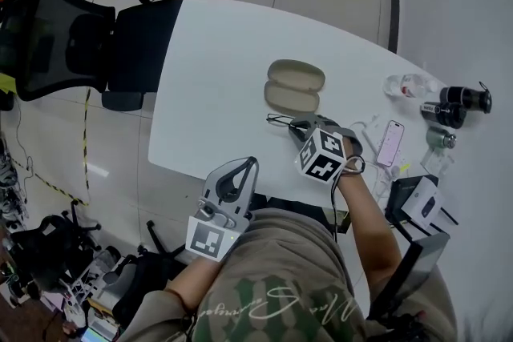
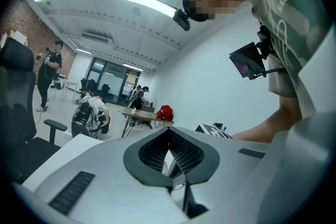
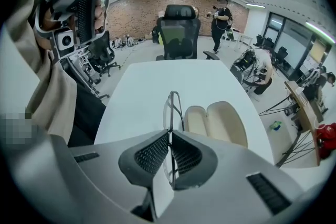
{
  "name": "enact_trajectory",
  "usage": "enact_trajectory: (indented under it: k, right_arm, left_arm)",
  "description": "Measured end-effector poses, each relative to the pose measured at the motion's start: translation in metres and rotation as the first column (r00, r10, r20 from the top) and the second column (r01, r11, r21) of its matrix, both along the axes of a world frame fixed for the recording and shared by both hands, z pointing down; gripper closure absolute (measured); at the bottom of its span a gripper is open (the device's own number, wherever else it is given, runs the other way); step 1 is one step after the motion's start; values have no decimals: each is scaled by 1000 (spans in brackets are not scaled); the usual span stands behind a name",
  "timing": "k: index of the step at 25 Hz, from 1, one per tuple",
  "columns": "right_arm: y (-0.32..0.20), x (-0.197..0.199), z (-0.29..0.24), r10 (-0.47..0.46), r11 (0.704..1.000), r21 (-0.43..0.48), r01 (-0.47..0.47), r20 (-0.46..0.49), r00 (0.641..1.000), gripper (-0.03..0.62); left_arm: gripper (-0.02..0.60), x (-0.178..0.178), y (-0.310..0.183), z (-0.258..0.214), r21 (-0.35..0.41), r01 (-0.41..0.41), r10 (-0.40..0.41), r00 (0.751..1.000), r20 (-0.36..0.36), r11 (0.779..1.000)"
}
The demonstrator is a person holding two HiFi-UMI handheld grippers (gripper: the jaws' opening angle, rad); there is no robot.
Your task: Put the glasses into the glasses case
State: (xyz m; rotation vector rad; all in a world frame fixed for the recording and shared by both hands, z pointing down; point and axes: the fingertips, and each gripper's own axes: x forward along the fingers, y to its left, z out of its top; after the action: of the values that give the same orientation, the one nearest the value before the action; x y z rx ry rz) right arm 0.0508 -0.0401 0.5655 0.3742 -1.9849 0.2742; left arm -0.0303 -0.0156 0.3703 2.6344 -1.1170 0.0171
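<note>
**White table: glasses pinched just short of the case**

On the white table [image 1: 210, 68], the right gripper [image 1: 300, 124] has its jaws pressed together on the thin frame of the glasses [image 1: 280, 120]. The glasses case [image 1: 294, 86] lies open just beyond. The left gripper [image 1: 247, 163] hangs off the near edge, its jaws together on nothing.

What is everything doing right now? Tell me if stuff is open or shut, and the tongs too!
glasses case: open, empty, lying on the table.
glasses: pinched in the right tongs, beside the case, not inside it.
right tongs: shut on the glasses.
left tongs: shut, holding nothing, off the table's near edge.
phone: lying flat on the table.
</note>
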Motion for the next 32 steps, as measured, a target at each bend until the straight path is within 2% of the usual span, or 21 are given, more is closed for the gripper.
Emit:
enact_trajectory:
  k: [5,9,12,20,25,32]
  right_arm:
    - [-9,12,5,-4,1000,-28,6,41,999,563]
    - [-11,22,3,-7,999,-44,7,15,1000,563]
    - [-14,18,0,8,999,-41,-6,40,999,563]
    - [-23,-1,3,29,999,-44,-26,60,998,563]
    - [-31,10,13,16,998,-55,-16,-8,1000,563]
    - [-48,14,8,58,997,-42,-60,-46,997,563]
  left_arm:
    - [574,21,-4,-4,20,18,-19,998,54,1000]
    - [573,31,-6,-5,22,30,-31,998,57,999]
    - [573,33,-10,8,6,25,-26,997,67,1000]
    - [574,19,-36,34,-31,-25,26,999,33,999]
    - [574,6,-53,47,-75,2,-3,1000,-2,997]
    - [573,-8,-61,37,-64,-10,9,1000,-21,998]
